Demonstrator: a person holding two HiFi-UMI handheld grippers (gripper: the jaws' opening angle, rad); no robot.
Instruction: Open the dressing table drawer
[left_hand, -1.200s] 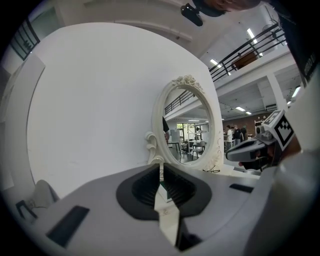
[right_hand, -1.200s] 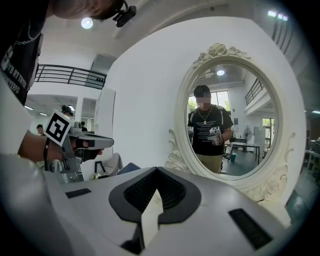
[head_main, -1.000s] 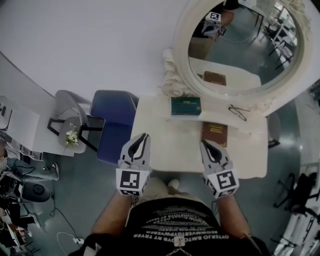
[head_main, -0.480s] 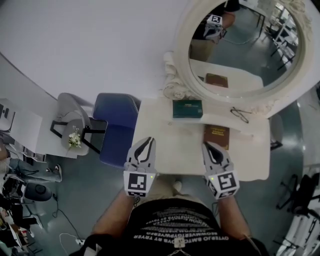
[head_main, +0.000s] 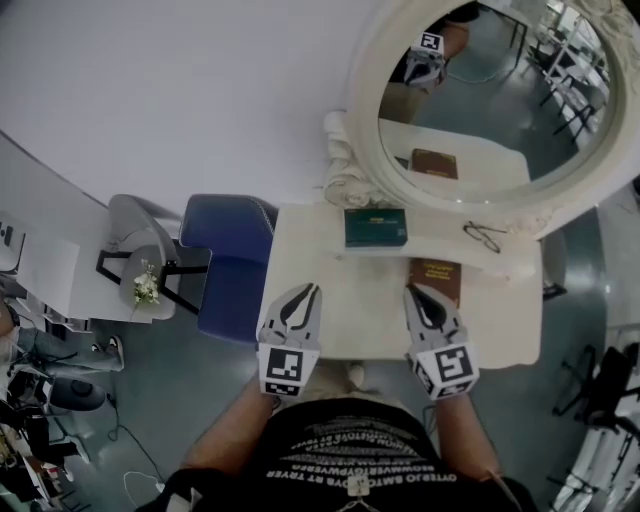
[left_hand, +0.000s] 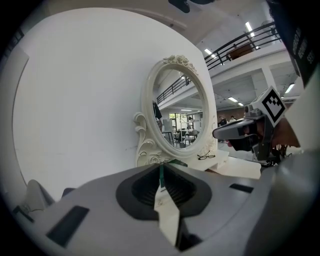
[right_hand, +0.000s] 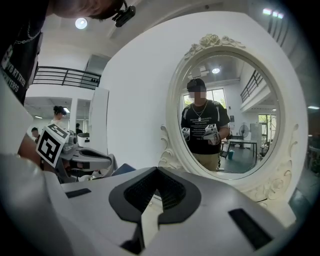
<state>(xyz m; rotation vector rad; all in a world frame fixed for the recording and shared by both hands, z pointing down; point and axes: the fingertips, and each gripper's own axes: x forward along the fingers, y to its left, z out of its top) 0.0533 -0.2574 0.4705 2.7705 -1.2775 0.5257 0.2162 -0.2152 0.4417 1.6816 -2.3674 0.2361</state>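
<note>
White wall backs a cream dressing table (head_main: 350, 285) that carries an oval mirror (head_main: 480, 100) in a carved white frame. On the raised ledge under the mirror lie a green box (head_main: 375, 227) and, well to its right, a pair of eyeglasses (head_main: 482, 237). A brown book (head_main: 436, 277) rests on the main top just below the ledge. Left of the table stand a blue chair (head_main: 235, 250) and a small side table (head_main: 120, 260) with a sprig of flowers (head_main: 147, 284), all on a grey floor.

Both grippers are held side by side over the near part of the tabletop, pointing towards the mirror. The left gripper (head_main: 308, 292) hangs over the near left part; its jaws are nearly together, with only a thin slit between them and nothing in it. The right gripper (head_main: 413, 295) is near the brown book's lower corner; its jaws seem to meet at the tips, empty.

The drawer itself cannot be made out: from above, the tabletop's near edge hides the table's front, and neither gripper view looks down at it.
</note>
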